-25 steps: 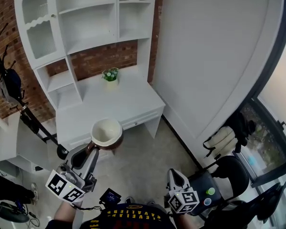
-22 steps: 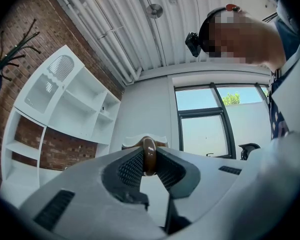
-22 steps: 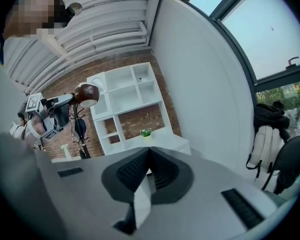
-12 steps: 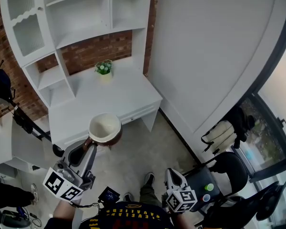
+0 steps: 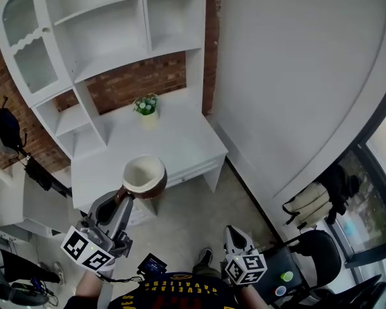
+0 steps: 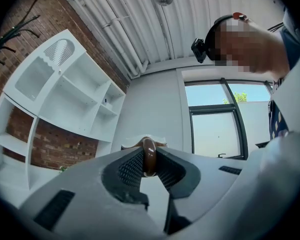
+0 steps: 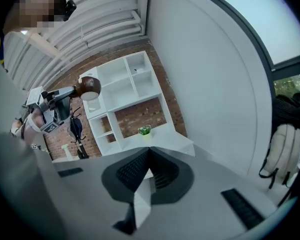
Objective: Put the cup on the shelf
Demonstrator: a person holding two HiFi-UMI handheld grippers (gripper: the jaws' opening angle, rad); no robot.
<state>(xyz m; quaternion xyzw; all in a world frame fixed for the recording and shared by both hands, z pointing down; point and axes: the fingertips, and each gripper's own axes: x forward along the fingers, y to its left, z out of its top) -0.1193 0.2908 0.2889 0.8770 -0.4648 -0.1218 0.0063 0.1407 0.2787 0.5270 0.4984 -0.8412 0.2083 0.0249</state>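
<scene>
Since a second ago the person has stepped nearer the white desk: the office chair (image 5: pixel 316 248) now sits further toward the lower right of the head view, a shoe (image 5: pixel 206 257) shows on the floor by the person's body, and more of the tall white shelf (image 5: pixel 109 56) has come into sight. The cup (image 5: pixel 143 176) has not changed hands. The left claw (image 5: pixel 123 197) stays clamped narrowly on its brown handle (image 6: pixel 149 156), the ribbed pads pressing the loop from both sides. The cup, brown outside and cream inside, rides mouth up in the air, over the front edge of the tabletop (image 5: pixel 180 134) and well short of the shelf compartments beyond. A small potted plant (image 5: pixel 147 105) stands at the back of the tabletop against the brick wall. The right claw (image 5: pixel 235 235) hangs low by the person's side, its jaws together with nothing between them.
</scene>
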